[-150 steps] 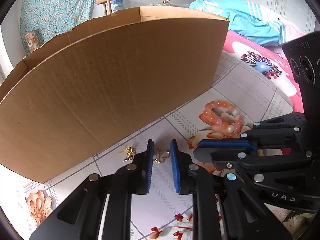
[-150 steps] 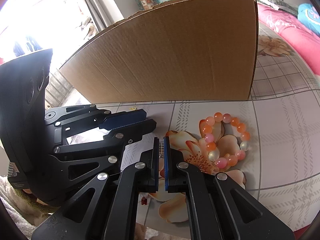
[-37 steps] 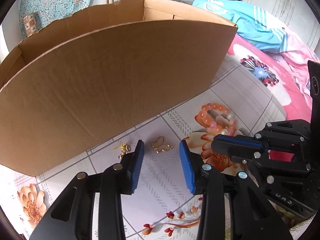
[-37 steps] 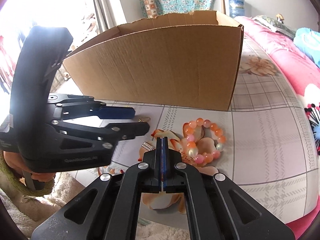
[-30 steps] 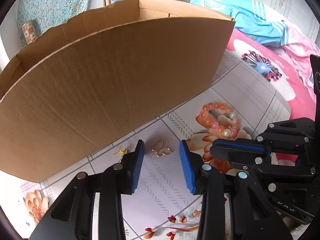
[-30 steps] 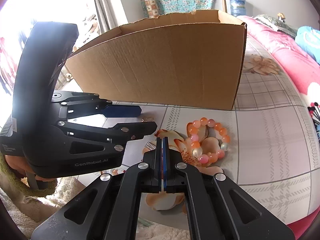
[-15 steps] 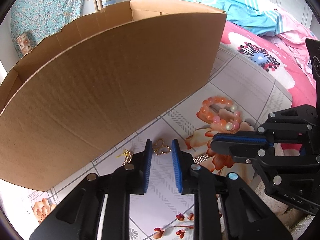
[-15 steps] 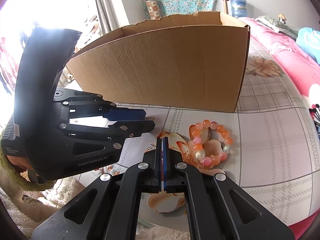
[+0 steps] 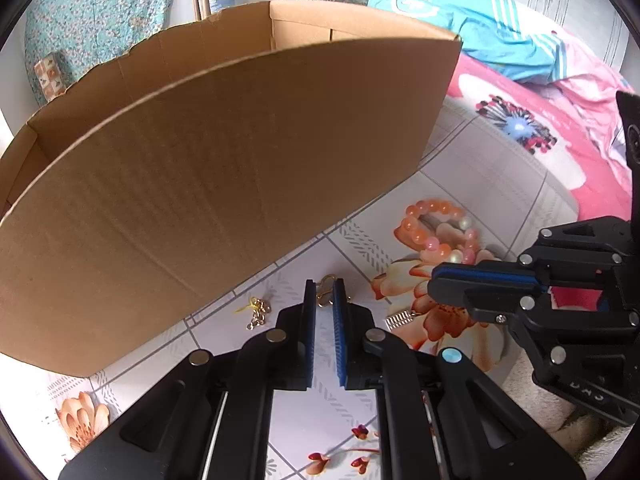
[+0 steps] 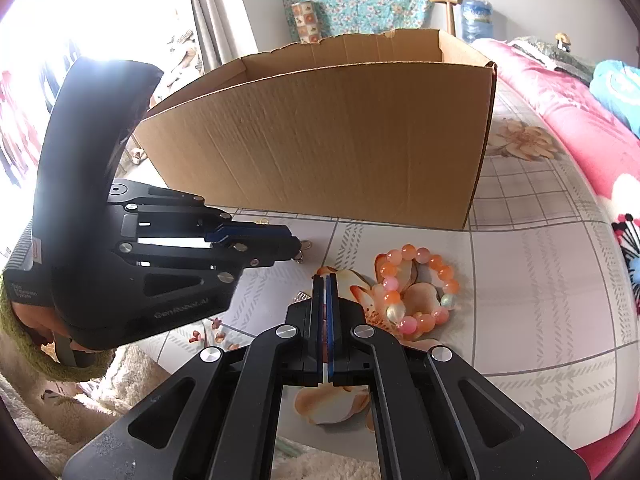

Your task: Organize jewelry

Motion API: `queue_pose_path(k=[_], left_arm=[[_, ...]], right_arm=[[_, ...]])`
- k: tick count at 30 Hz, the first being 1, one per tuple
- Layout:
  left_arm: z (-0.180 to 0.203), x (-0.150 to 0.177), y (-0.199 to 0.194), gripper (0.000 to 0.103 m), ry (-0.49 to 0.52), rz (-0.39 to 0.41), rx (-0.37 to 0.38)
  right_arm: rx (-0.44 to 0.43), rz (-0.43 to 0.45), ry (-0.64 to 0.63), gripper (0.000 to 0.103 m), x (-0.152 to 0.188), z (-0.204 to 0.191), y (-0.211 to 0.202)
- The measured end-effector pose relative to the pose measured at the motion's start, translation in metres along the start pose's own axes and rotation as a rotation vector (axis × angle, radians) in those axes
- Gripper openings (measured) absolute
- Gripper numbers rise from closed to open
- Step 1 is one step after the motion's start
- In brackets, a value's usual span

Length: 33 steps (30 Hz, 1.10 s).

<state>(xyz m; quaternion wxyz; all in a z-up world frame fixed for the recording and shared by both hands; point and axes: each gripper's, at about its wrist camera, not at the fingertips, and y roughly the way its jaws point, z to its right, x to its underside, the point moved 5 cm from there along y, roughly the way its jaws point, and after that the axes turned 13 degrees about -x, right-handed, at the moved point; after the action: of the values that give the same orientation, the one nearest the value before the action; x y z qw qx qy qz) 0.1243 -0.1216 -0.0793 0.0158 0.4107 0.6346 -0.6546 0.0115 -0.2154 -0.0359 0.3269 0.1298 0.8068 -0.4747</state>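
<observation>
Early on: L fingers (image 9: 324, 300) pinching gold charm (image 9: 325, 289); R fingers (image 10: 325, 280) clenched empty; bracelet (image 10: 416, 292), chain (image 9: 256, 312) not yet in box (image 9: 240, 168).

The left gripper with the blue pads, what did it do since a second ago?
The left gripper narrowed its blue pads around the small gold butterfly-shaped earring on the flowered tablecloth; they were wide apart before. Whether it is gripped yet is unclear. The right gripper stayed shut, and the orange bead bracelet, gold chain and cardboard box stayed put.
</observation>
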Motion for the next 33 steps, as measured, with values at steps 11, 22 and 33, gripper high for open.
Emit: queue_pose_path(k=[11,22,33], left_arm=[[-0.018,0.02,-0.015,0.008,-0.108,0.025,0.065],[-0.035,0.052,-0.024,0.026,-0.186,0.064,0.09],[-0.048,0.063,-0.026,0.027,-0.246,0.101,0.151]], right_arm=[[-0.025,-0.009,-0.015,0.029,-0.019,-0.005,-0.007],[-0.027,-0.249,-0.202,0.031,-0.04,-0.019,0.052],[0.105,-0.279,-0.142,0.026,-0.04,-0.036,0.081]])
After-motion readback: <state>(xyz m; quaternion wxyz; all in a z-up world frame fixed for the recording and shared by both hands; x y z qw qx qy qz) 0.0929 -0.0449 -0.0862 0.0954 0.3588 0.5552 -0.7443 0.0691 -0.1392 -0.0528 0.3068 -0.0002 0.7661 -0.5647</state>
